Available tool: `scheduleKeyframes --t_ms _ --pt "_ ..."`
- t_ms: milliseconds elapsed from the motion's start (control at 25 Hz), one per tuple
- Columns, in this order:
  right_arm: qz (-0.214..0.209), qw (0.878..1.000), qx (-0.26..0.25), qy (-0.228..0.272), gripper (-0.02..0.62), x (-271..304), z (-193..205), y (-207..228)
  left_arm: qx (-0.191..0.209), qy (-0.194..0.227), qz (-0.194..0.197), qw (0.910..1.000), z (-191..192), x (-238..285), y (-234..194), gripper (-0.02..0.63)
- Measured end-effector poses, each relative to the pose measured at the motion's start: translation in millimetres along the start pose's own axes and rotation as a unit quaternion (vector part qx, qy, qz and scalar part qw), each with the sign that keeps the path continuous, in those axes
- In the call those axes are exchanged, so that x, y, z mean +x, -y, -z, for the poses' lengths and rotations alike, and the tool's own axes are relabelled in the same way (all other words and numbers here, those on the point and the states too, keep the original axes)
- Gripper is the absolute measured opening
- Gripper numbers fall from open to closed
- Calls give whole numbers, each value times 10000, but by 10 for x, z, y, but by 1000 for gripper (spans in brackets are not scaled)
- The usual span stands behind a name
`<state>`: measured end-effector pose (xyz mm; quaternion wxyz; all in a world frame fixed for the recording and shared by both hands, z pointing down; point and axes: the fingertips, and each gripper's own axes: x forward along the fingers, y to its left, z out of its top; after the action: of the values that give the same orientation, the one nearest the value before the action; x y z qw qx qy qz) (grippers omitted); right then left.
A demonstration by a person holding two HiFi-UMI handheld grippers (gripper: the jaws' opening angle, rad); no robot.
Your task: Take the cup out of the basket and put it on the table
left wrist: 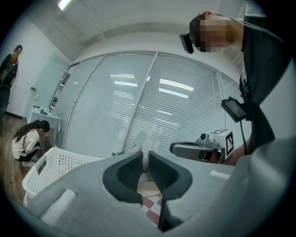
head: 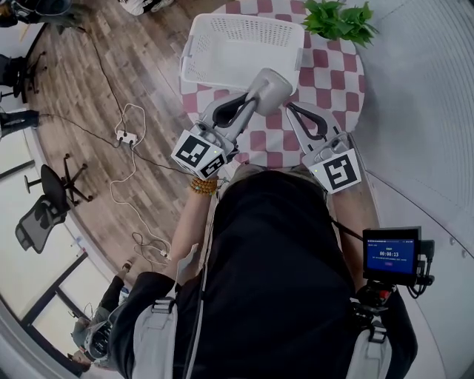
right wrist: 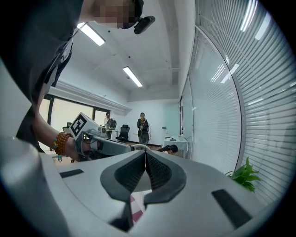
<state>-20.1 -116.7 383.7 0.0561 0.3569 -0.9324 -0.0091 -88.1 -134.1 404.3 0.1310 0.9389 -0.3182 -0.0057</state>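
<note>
Left gripper (left wrist: 145, 153) jaws are pinched on the cup (head: 271, 89) wall. Cup is held tilted by the basket (head: 222, 44) near edge, over the checkered table (head: 333, 74). Right gripper (right wrist: 144, 159) jaws are pressed together, empty. Cup should be levelled, lowered clear of the basket, and released once seated.

Plant (head: 339, 21): green, leafy, at far edge of checked cloth (head: 329, 81).
Power strip (head: 127, 137): white, on wooden floor (head: 89, 89), cables trailing away.
Office chair (head: 46, 201): black, at left.
Small screen (head: 392, 256): lit blue, lower right.
</note>
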Motion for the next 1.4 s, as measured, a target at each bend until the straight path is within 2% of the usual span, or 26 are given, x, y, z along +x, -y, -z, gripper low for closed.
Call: scheduleKeyframes --t_ms 80,160,360,600,1120,1400 --pt "-43 10000 -25 27 9 22 -43 -29 -22 79 18 10000 -26 2 25 41" --pt "-90 10000 -35 15 9 31 -68 -54 120 51 43 9999 -22 13 62 41" --pt "-265 9991 53 -318 9 38 9 -108 158 215 -24 9996 -36 -16 51 41" --pt "-303 9992 253 111 9 70 -60 -109 -49 359 -84 9993 19 -39 -14 41" --pt "-284 9989 337 186 9 47 1 -82 394 470 -14 9981 28 -37 60 41" --pt "-93 9970 425 643 9 -11 -11 1 490 644 -44 9967 120 -5 37 41"
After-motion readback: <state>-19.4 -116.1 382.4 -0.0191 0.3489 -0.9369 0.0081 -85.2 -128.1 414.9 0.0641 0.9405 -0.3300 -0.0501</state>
